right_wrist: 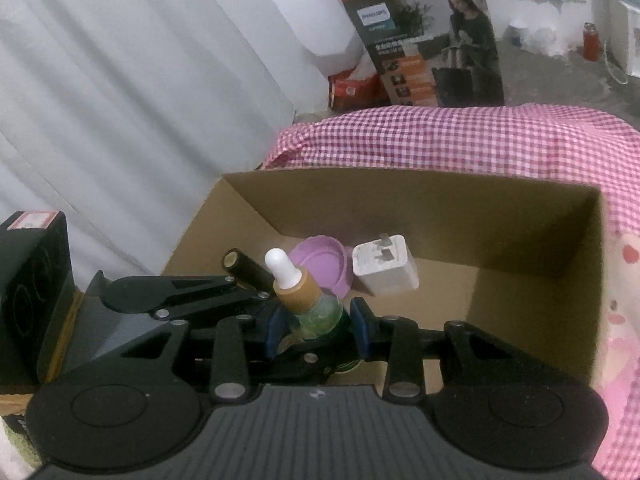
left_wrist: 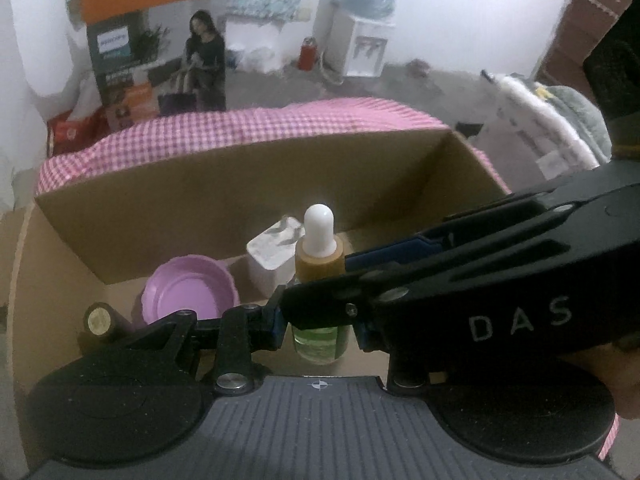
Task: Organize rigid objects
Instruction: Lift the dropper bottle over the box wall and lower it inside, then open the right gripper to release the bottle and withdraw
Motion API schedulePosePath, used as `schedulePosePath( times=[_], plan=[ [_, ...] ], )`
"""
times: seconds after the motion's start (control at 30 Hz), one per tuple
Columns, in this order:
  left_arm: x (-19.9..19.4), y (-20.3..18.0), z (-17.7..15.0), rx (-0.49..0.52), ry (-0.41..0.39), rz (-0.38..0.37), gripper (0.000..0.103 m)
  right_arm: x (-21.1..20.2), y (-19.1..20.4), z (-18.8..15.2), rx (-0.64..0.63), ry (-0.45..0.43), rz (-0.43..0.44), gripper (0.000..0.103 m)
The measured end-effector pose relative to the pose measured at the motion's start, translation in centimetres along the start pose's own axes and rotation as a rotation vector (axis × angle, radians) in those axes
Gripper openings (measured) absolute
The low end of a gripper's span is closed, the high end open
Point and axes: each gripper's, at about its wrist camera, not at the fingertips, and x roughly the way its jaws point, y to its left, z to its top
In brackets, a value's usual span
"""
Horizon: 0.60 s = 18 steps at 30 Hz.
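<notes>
Item: green glass dropper bottle with white bulb (left_wrist: pixel 319 336), inside brown cardboard box (right_wrist: pixel 440 208); both your left gripper (left_wrist: pixel 320 322) and right gripper (right_wrist: pixel 316 330) clamp it.

It looked like a home: a gingham cloth (left_wrist: pixel 240 128) covered the table, a water dispenser (left_wrist: pixel 366 46) stood by the wall, appliance boxes (right_wrist: pixel 432 48) sat on the floor.

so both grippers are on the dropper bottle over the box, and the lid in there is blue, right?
Not blue: the lid is purple, clearest in the right wrist view. The rest holds: both grippers are on the dropper bottle over the box.
</notes>
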Motion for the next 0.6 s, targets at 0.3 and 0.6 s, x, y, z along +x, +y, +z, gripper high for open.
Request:
schedulePosePath(
  times=[0.3,0.6],
  plan=[
    [0.8,0.8,0.3,-0.041,0.067,-0.002,0.036,2.5,-1.2,0.5,0.016,0.051,-0.022,0.038],
    [-1.5,-0.5,0.2,-0.002,-0.007,0.027,0.075,1.2,-0.5,0.3,0.016,0.019,-0.057,0.058]
  ],
)
